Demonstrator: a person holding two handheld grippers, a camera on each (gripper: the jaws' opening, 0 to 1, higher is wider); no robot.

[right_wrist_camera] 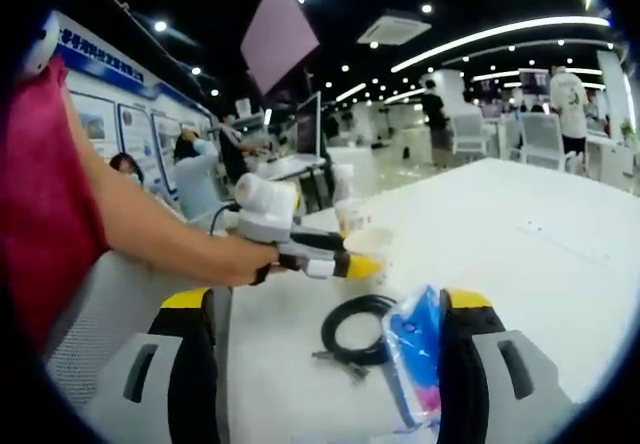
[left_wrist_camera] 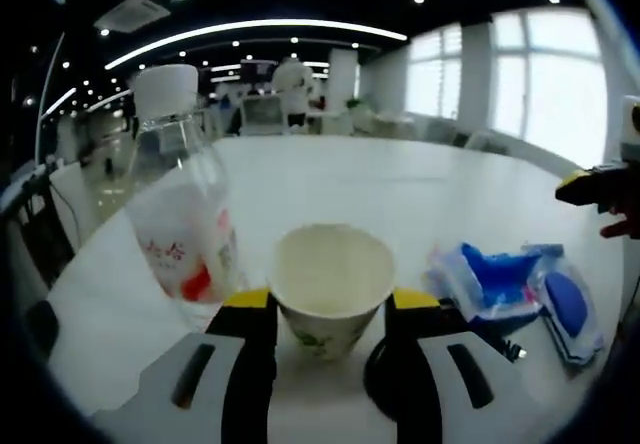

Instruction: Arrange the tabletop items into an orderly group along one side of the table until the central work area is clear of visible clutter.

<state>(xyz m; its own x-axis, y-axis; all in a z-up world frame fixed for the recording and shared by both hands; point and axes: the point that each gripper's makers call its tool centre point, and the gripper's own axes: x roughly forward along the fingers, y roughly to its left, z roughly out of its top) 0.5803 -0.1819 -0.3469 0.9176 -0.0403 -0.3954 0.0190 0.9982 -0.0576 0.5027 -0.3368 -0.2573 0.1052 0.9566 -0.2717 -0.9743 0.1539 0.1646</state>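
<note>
A white paper cup (left_wrist_camera: 332,286) stands on the white table (left_wrist_camera: 420,184) between my left gripper's (left_wrist_camera: 332,302) yellow-tipped jaws, which press on its sides. A clear bottle (left_wrist_camera: 180,204) with a white cap and a red label stands just left of it. A blue and white packet (left_wrist_camera: 520,289) lies to the right, with a black cable coil (left_wrist_camera: 395,374) in front of it. My right gripper (right_wrist_camera: 327,302) is open around the packet (right_wrist_camera: 415,354), which lies by its right jaw. The cable coil (right_wrist_camera: 355,334) is beside it. Beyond it, the left gripper (right_wrist_camera: 365,261) holds the cup (right_wrist_camera: 370,239).
A person's arm (right_wrist_camera: 150,234) with a red sleeve holds the left gripper. The right gripper (left_wrist_camera: 590,189) shows at the right edge. The table's edge (left_wrist_camera: 90,264) curves close behind the bottle. Chairs, screens and people stand in the background.
</note>
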